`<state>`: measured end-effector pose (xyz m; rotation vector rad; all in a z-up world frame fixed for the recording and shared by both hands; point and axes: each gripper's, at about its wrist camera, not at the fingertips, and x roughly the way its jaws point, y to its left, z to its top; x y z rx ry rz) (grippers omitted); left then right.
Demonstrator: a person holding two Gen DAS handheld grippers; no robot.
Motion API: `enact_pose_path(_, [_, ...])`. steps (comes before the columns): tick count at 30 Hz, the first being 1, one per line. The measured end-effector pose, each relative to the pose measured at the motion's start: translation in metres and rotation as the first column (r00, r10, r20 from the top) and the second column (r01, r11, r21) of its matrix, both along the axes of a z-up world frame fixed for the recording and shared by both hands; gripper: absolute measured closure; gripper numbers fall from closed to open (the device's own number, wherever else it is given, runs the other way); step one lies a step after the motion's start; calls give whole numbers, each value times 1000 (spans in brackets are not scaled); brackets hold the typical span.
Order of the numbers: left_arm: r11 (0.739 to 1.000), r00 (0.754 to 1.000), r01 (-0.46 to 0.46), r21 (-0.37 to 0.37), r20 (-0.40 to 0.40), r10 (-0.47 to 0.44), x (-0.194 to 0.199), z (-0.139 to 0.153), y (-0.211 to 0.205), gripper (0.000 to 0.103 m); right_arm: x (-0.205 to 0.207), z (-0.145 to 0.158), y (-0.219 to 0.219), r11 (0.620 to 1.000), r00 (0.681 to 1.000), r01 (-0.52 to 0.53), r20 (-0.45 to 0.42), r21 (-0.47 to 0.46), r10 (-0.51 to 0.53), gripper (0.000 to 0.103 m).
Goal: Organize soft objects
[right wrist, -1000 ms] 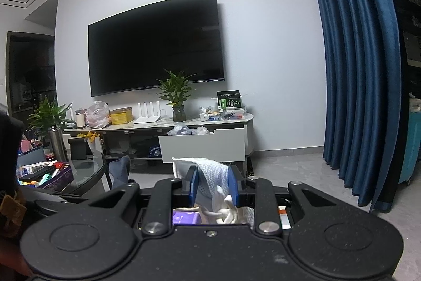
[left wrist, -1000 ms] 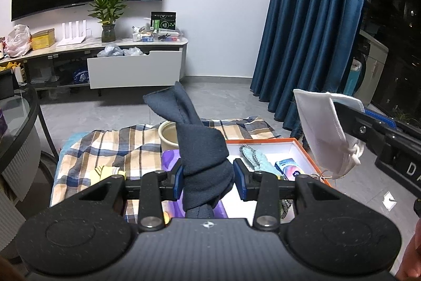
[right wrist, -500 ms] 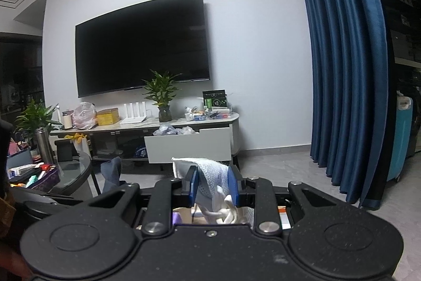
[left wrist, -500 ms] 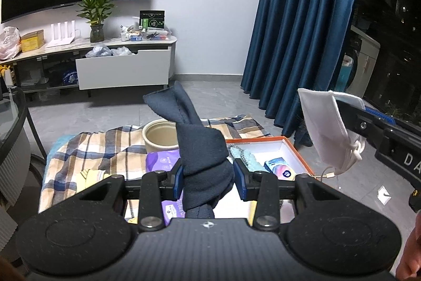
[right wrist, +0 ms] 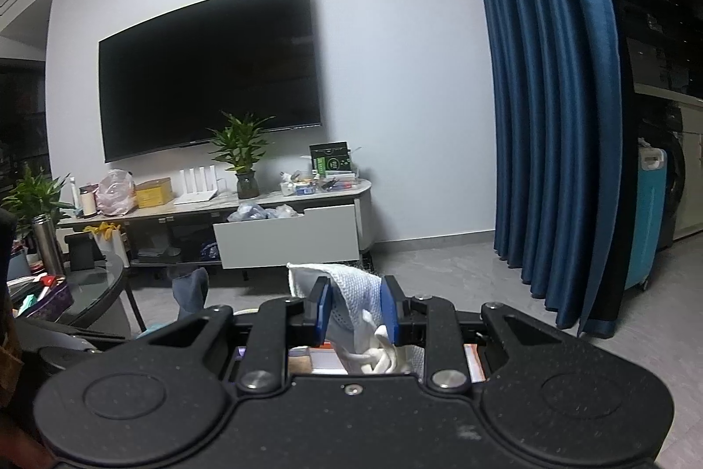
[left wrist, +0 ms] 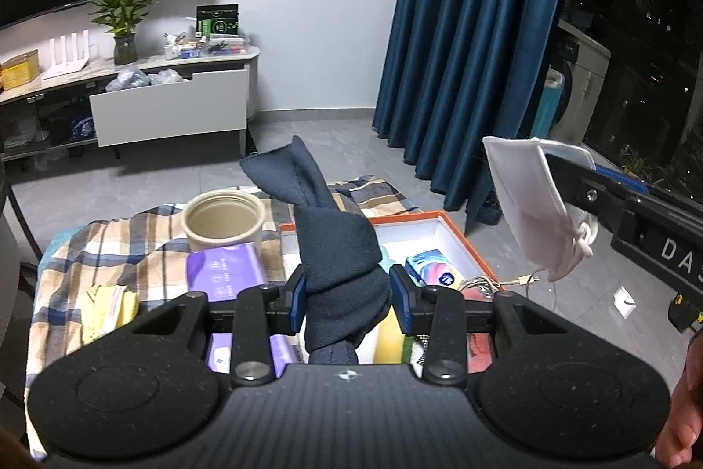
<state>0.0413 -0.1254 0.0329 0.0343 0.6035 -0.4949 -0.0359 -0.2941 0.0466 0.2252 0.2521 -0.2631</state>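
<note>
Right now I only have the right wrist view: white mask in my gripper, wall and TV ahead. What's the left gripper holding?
Observer: The left gripper is shut on a dark navy knotted sock.
Operator: What's under it?
Observer: An orange-rimmed white box on a plaid cloth.
Operator: Where's my mask relative to the box?
Observer: The white folded face mask hangs above the box's right edge, ear loops dangling.

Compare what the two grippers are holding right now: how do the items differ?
The left gripper pinches a dark navy sock, thick and knotted, ends pointing up. The right gripper clamps a white face mask, thin and flat, with ear loops dangling. Both are soft items held aloft above the orange-rimmed box.
</note>
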Motion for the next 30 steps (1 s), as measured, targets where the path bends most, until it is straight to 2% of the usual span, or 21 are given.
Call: enact_pose_path(30, [997, 994, 76, 12, -73, -75, 18, -23, -28, 64, 6, -30, -36, 995, 993, 90, -85, 33, -87, 72])
